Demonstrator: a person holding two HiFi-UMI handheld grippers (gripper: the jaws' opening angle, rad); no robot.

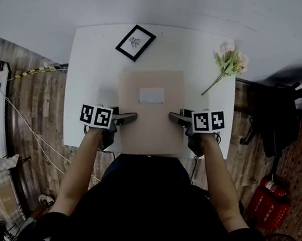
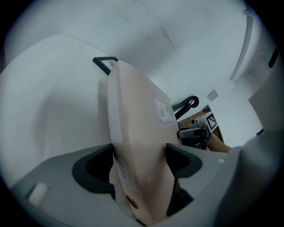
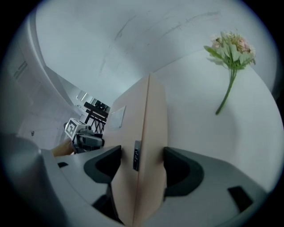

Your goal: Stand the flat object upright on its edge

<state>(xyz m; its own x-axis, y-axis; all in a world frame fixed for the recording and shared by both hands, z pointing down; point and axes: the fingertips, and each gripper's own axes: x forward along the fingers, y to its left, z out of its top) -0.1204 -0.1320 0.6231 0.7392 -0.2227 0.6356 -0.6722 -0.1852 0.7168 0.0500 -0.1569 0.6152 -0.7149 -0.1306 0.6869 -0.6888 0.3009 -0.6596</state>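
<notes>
The left claw (image 2: 140,155) and right claw (image 3: 138,162) each clamp an opposite side edge of the flat beige parcel (image 1: 149,131). It sits centre frame on the white bench (image 1: 91,68). The paired grip likely serves to pivot it upright, clear of the picture frame (image 1: 135,42) and flower (image 1: 228,61) above.

this is looking like an office-like room: a white surface (image 1: 89,79) standing on wood flooring (image 1: 34,104), a framed picture (image 1: 135,42) and flower sprig (image 1: 228,64) lying beyond the fingers (image 1: 126,118), an office chair (image 1: 289,110) and red extinguisher (image 1: 268,201) sitting to their right.
</notes>
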